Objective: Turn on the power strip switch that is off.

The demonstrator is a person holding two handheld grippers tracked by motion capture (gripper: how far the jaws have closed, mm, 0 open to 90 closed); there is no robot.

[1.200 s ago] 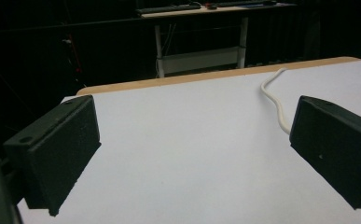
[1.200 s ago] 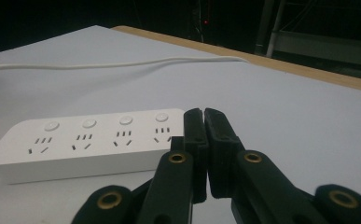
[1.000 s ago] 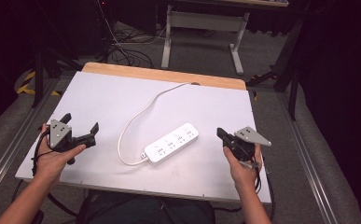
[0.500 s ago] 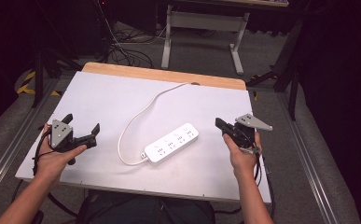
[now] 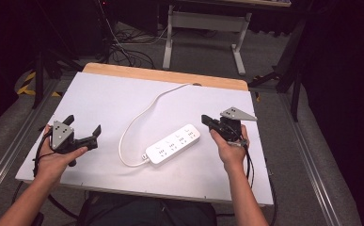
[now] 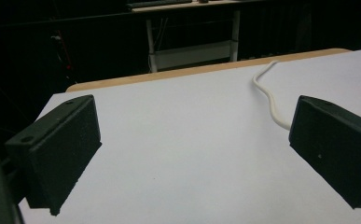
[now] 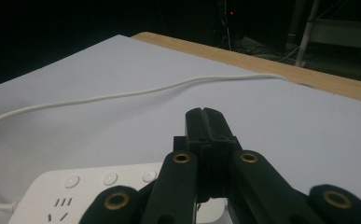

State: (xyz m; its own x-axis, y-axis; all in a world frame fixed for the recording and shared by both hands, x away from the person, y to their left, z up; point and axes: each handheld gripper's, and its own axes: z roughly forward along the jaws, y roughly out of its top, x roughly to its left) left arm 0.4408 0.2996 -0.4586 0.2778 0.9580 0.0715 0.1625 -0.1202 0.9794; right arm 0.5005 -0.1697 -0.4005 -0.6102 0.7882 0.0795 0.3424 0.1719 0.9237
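Change: right tool (image 5: 207,120), at centre right of the high view, now higher in the frame and nearer the power strip (image 5: 173,144) than a second ago; left tool (image 5: 83,130) unmoved at lower left.
Meaning: likely the start of an approach to the strip; nothing gripped yet.
Right tool: jaws closed flat together, empty, tip just beside the strip's right end, not touching.
Left tool: jaws wide open, empty, well apart from the strip.
Power strip: flat at centre of the white surface (image 5: 114,94), tilted up to the right.
Cord (image 5: 137,117): curving from the strip's lower left end toward the upper centre edge.
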